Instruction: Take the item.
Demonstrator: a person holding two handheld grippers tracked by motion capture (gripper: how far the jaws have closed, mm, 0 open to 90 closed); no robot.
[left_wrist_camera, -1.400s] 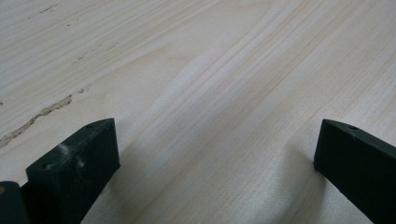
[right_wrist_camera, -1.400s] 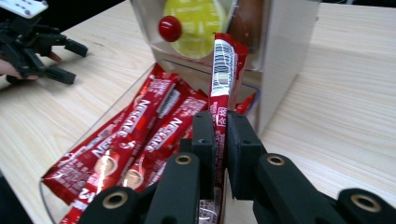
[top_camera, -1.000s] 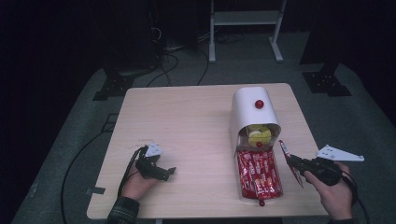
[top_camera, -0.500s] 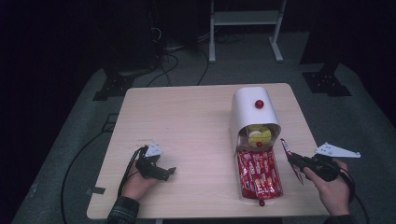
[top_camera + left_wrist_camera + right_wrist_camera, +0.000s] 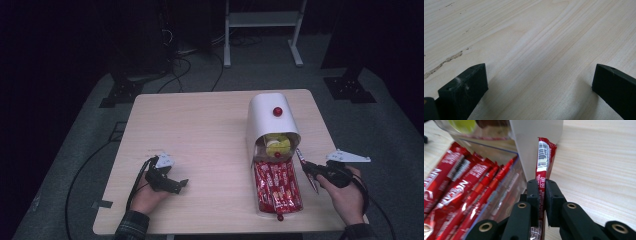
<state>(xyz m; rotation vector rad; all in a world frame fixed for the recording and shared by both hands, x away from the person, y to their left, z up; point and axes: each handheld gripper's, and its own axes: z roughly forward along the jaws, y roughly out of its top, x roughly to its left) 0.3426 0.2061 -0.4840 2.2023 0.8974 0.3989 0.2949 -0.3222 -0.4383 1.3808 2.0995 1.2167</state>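
R gripper (image 5: pixel 541 188) has its jaws clamped tight on one red stick sachet (image 5: pixel 543 160), barcode end pointing up. Vs a sec ago the R hand (image 5: pixel 345 192) has slid a bit lower and toward the tray side; sachet is now just beside the white dispenser's (image 5: pixel 265 117) wall and the clear tray (image 5: pixel 295 175) edge, not in yet. Prob. means it's about to go in w/ the other red sachets (image 5: pixel 276 185) lying in the tray. L gripper (image 5: pixel 167 182) hasn't shifted: rests on the bench (image 5: pixel 200 130), jaws wide apart, nothing between them. Bench is pale wood grain, w/ a thin crack-like mark in the L gripper view. Room is dark; grey floor, cables, white stand legs (image 5: pixel 262 30) behind.
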